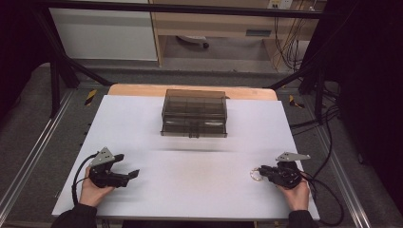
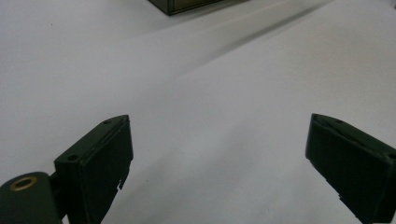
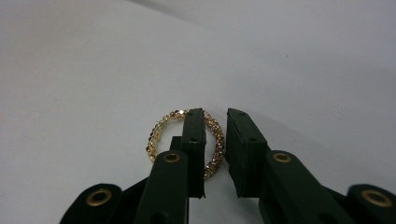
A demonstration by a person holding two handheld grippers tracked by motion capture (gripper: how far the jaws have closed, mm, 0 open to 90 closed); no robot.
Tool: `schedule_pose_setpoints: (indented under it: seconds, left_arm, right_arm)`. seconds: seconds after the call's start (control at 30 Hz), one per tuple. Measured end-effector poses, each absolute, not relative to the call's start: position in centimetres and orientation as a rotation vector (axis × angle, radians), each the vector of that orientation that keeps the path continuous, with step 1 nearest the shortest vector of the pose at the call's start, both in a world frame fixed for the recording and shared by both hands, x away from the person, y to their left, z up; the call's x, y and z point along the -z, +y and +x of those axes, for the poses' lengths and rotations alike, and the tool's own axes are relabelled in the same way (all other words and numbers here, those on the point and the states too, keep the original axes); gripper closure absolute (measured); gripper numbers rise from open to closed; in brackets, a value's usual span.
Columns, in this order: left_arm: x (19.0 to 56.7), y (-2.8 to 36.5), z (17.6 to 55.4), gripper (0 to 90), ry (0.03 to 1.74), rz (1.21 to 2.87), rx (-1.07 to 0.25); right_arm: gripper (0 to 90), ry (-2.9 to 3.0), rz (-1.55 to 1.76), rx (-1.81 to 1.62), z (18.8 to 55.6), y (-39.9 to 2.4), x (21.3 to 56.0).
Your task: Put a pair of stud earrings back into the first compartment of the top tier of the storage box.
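A small gold beaded bracelet lies on the white table near the front right. My right gripper points left at it. In the right gripper view one jaw stands inside the bracelet and the other outside, and my right gripper is shut on the band's right side. My left gripper hovers at the front left, open wide. In the left gripper view its fingers have only bare table between them.
A smoky clear plastic organiser box with compartments stands at the middle back of the white table; its corner shows in the left gripper view. Cables trail from both grippers toward the table's front corners.
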State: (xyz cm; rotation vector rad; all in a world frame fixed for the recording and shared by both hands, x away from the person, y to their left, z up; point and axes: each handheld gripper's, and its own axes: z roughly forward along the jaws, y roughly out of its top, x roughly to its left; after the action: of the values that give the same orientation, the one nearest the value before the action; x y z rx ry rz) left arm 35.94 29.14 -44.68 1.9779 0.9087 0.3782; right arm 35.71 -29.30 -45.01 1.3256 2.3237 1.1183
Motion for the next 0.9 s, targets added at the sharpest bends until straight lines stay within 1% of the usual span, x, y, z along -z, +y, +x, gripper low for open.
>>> schedule_pose_setpoints:
  seconds: [0.03,0.3,0.9]
  left_arm:
    - [44.69,29.13,35.95,7.1,0.908,1.979,-0.378]
    - [44.67,29.16,35.94,7.1,0.909,1.978,-0.380]
    - [44.63,29.17,35.92,7.1,0.908,1.976,-0.383]
  right_arm:
    - [80.1,2.324,1.327,-1.109,35.72,-29.27,45.05]
    - [84.2,2.327,1.321,-1.091,35.79,-29.32,45.15]
    - [86.3,2.318,1.332,-1.104,35.57,-29.24,44.57]
